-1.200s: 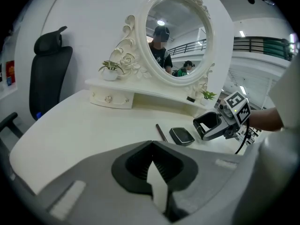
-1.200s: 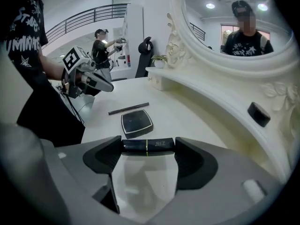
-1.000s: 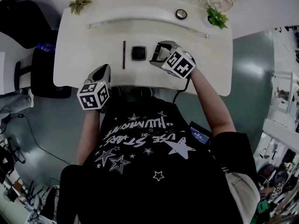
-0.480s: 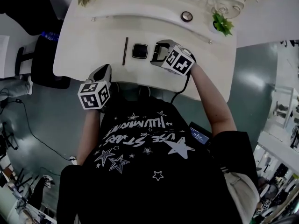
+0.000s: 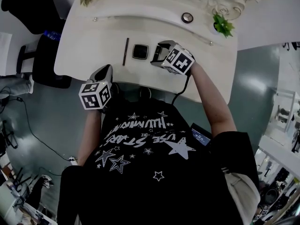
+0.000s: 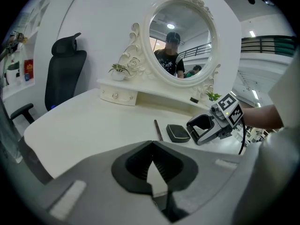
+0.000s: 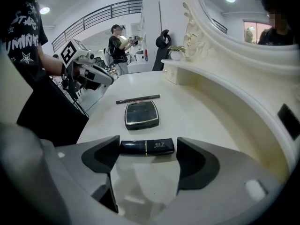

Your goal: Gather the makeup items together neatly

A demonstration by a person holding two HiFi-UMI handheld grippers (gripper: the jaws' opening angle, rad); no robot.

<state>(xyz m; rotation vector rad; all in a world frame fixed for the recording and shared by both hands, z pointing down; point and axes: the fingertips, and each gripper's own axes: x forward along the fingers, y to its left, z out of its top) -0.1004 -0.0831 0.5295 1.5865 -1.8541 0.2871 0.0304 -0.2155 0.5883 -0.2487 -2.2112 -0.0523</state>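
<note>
Jaws of our right gripper (image 5: 158,54) are just opening astride the crosswise lipstick (image 7: 146,146), compact (image 7: 141,114) at twelve o'clock beyond, while our farther left gripper (image 6: 151,143) is idling clenched, empty.

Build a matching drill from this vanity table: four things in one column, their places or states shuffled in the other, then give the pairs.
1. pencil
2. compact
3. lipstick
4. left tool

a. shut on nothing
b. lies between the right tool's jaws
c. middle of the row
d. end of the row, farthest from the right tool

Pairs: 1-d; 2-c; 3-b; 4-a.

The right tool is open. Its jaws have just been opening, with the lipstick between them.
</note>
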